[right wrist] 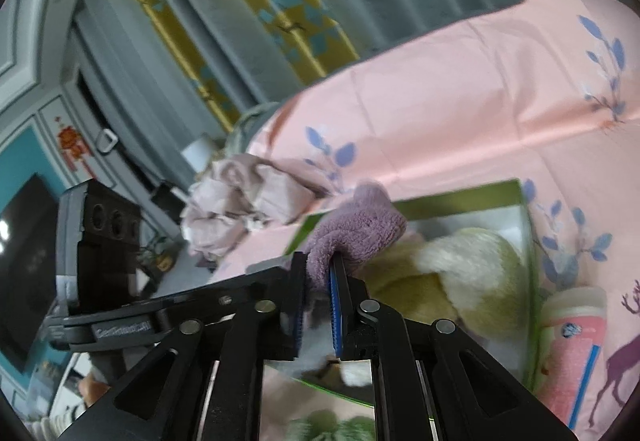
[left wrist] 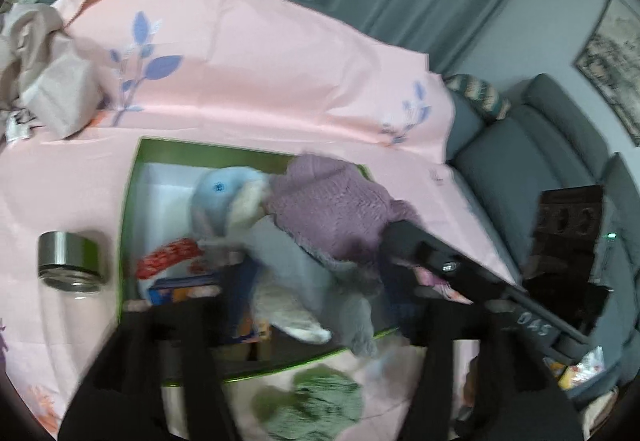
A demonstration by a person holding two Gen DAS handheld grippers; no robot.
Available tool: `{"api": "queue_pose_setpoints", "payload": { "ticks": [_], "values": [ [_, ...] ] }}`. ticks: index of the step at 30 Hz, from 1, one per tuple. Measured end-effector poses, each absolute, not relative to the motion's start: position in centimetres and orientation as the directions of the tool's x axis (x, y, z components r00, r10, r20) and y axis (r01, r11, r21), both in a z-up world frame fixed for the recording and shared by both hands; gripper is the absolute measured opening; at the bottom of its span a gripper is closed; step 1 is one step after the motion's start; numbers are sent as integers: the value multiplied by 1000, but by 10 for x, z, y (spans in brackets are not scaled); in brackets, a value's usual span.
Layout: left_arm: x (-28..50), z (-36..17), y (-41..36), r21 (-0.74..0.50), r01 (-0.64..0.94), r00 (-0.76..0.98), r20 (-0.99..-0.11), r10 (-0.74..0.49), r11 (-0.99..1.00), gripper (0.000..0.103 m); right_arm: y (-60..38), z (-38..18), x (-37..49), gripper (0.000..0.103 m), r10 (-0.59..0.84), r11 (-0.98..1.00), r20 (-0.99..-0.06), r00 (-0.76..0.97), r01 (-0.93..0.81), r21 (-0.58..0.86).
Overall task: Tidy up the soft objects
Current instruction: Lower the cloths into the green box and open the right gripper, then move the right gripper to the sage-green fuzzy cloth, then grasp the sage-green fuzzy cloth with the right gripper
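A green-rimmed box [left wrist: 132, 201] sits on the pink sheet. In it lie a blue-grey plush dolphin [left wrist: 280, 253] and other items. My right gripper [right wrist: 318, 273] is shut on a purple fuzzy cloth [right wrist: 356, 229] and holds it over the box; the cloth shows in the left wrist view [left wrist: 332, 201] draped on the dolphin, with the right gripper [left wrist: 424, 257] beside it. My left gripper [left wrist: 316, 305] is open just above the box's near side, empty. A green fuzzy cloth [left wrist: 312, 401] lies on the sheet in front of the box.
A steel-capped bottle [left wrist: 70, 265] lies left of the box. A crumpled beige cloth [left wrist: 44, 81] sits at the far left of the sheet. A grey sofa [left wrist: 540, 145] stands to the right. A pink tube [right wrist: 576, 345] lies right of the box.
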State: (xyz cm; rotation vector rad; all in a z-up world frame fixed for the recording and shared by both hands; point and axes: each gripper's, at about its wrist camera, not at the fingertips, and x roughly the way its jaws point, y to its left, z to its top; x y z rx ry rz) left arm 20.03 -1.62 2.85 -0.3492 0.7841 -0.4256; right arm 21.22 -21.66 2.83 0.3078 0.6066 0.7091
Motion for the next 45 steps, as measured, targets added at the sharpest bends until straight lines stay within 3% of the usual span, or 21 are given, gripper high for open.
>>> {"api": "queue_pose_setpoints", "payload": {
  "ticks": [1, 3, 5, 10, 15, 31, 40, 43, 45],
  "values": [
    [200, 27, -15, -446, 228, 638, -603, -479, 865, 82, -218, 27, 213, 18, 670, 739, -422, 611, -502, 448],
    [199, 24, -11, -434, 212, 641, -614, -460, 875, 83, -221, 26, 212, 50, 625, 778, -441, 644, -470, 416],
    [198, 21, -8, -418, 190, 645, -630, -434, 889, 87, -226, 26, 208, 61, 582, 811, -447, 680, -443, 383],
    [190, 20, -2, -411, 165, 644, -644, -413, 897, 100, -236, 31, 195, 62, 549, 835, -456, 700, -430, 345],
    [171, 19, -2, -375, 157, 641, -665, -383, 914, 102, -243, 28, 172, 75, 570, 822, -472, 673, -457, 341],
    [96, -24, -7, -433, 203, 556, -687, -468, 878, 102, -251, -35, 123, 77, 553, 829, -632, 543, -434, 353],
    [111, -72, -24, -514, 134, 505, -700, -504, 847, 100, -226, -69, 126, 77, 486, 847, -720, 496, -472, 246],
    [118, -79, -29, -530, 131, 489, -701, -520, 838, 80, -215, -75, 130, 71, 459, 848, -733, 502, -493, 193],
    [121, -81, -31, -541, 133, 481, -698, -531, 831, 68, -211, -78, 134, 56, 473, 836, -738, 482, -509, 204]
  ]
}}
